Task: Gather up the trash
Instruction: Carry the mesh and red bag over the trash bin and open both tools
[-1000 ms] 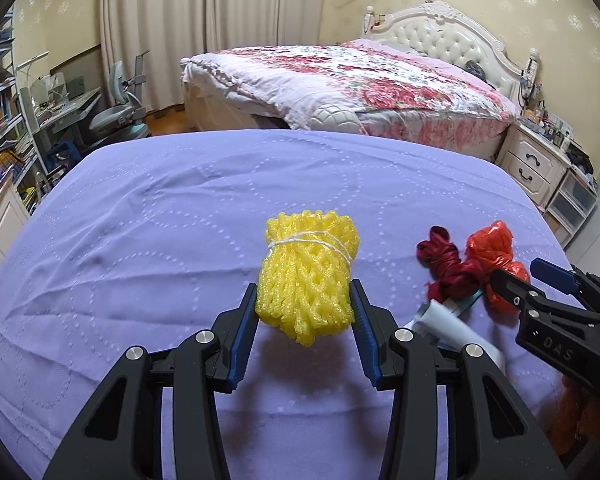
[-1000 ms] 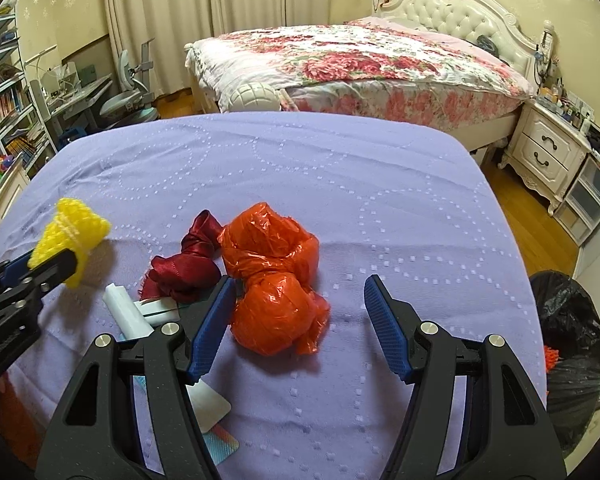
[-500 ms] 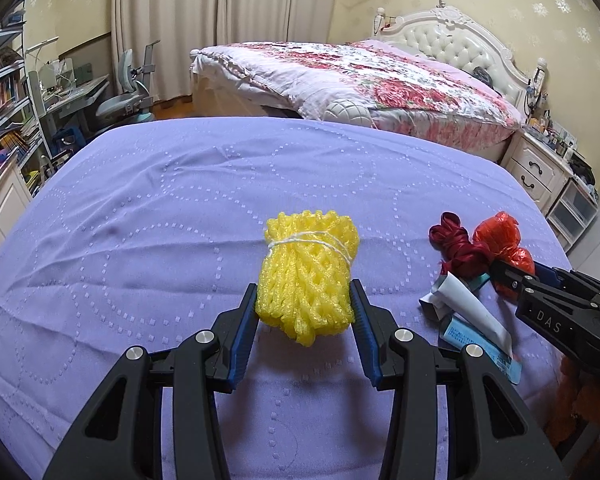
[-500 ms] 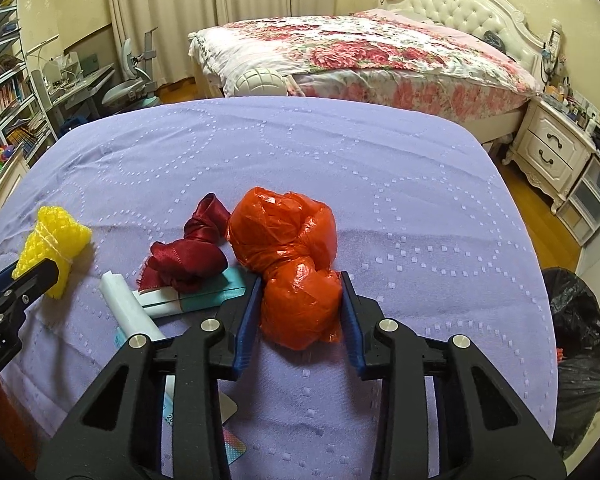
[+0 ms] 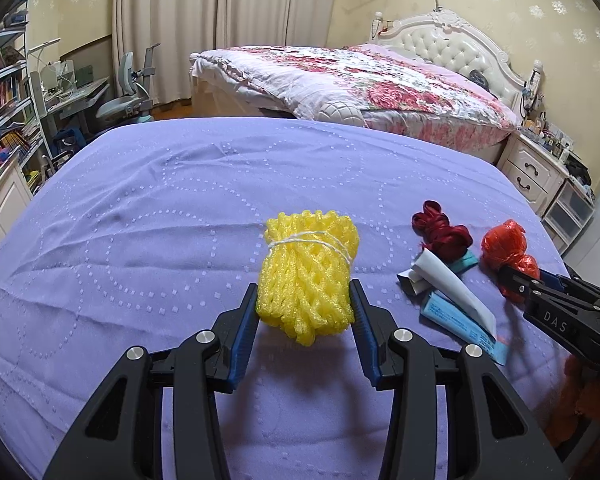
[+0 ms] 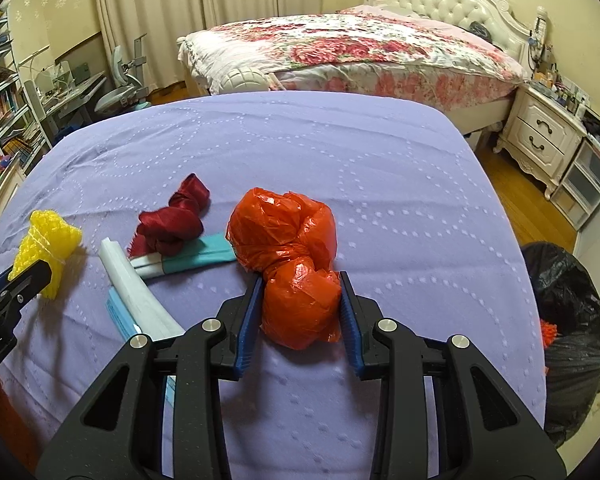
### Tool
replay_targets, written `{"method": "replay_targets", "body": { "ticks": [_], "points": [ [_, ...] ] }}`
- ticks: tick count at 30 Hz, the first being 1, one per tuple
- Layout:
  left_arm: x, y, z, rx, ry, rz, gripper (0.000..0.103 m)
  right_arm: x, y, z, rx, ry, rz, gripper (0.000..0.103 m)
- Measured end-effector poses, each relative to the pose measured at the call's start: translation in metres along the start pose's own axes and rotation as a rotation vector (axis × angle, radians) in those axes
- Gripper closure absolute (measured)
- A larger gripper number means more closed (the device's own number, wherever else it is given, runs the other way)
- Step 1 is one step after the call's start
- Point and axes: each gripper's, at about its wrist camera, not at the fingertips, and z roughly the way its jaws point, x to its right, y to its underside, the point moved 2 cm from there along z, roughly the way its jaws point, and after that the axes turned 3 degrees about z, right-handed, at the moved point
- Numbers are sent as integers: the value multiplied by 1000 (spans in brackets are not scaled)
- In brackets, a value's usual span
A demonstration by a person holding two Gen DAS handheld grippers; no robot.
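Orange bag (image 6: 298,304) — right gripper (image 6: 300,312) clamps it.

A big bed with a soft purple dotted cover (image 6: 340,168) is holding a dark red knotted cloth (image 6: 172,220), a white tube (image 6: 140,292) and flat blue-green packets (image 6: 196,258) lying close together.

Black bin bag (image 6: 568,320) cut off by the right edge.
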Motion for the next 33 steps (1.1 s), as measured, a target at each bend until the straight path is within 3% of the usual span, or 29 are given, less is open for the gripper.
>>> {"method": "replay_targets", "body": {
  "ticks": [16,33],
  "points": [
    [47,10,-30,49,65,64,59,57,36,-42,26,63,87,68],
    [185,10,-47,101,267,262,59,164,63,-98,120,240,245,69]
  ]
}}
